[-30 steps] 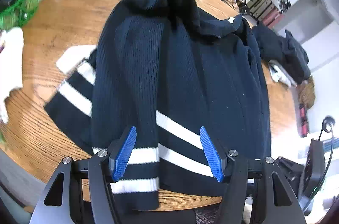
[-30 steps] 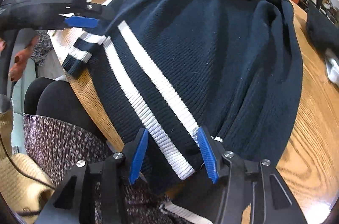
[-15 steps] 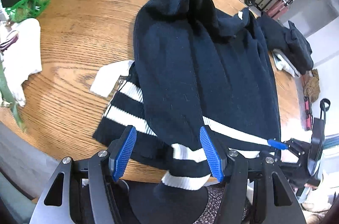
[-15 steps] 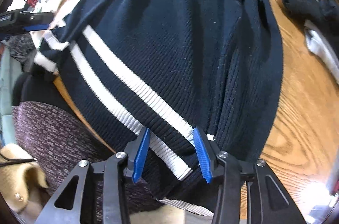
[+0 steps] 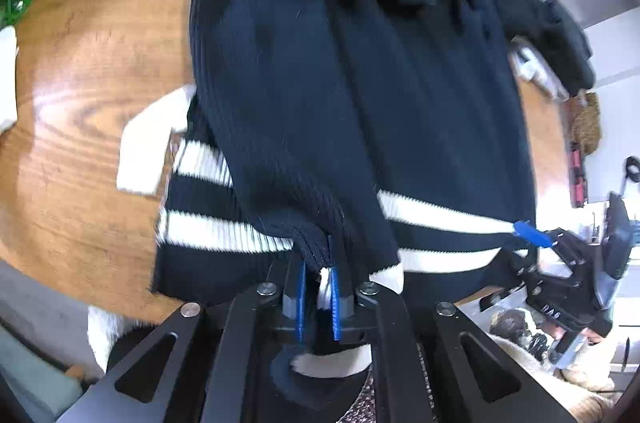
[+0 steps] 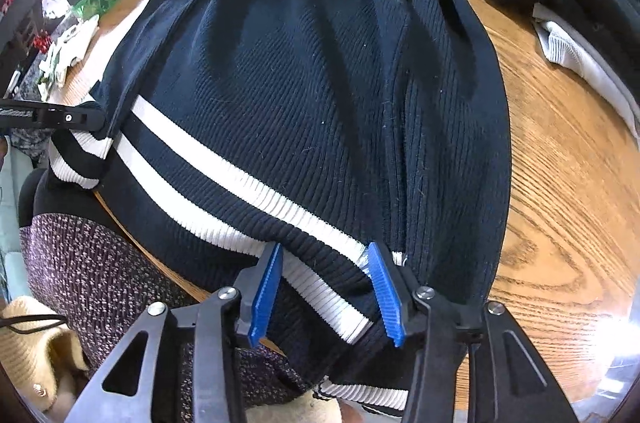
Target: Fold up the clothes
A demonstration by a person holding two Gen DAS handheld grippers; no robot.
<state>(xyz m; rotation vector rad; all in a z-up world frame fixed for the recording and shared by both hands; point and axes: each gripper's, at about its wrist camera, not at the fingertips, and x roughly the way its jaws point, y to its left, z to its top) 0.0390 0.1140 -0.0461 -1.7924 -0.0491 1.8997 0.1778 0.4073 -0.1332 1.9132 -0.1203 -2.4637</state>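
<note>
Pointing steeply down, left hand-held gripper (image 5: 319, 297) closing on sweater (image 5: 360, 95) cuff; right hand-held gripper (image 6: 325, 297) opening astride the hem.

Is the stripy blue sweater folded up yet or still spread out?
Mostly spread out. The sweater covers much of the table, only its sleeve folded over, hem hanging off the edge.

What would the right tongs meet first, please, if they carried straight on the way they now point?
Most likely the navy sweater's striped hem, which already lies between the opening right tongs at the near edge of the wooden table. The pads do not seem to press on it; depth there is unclear.
</note>
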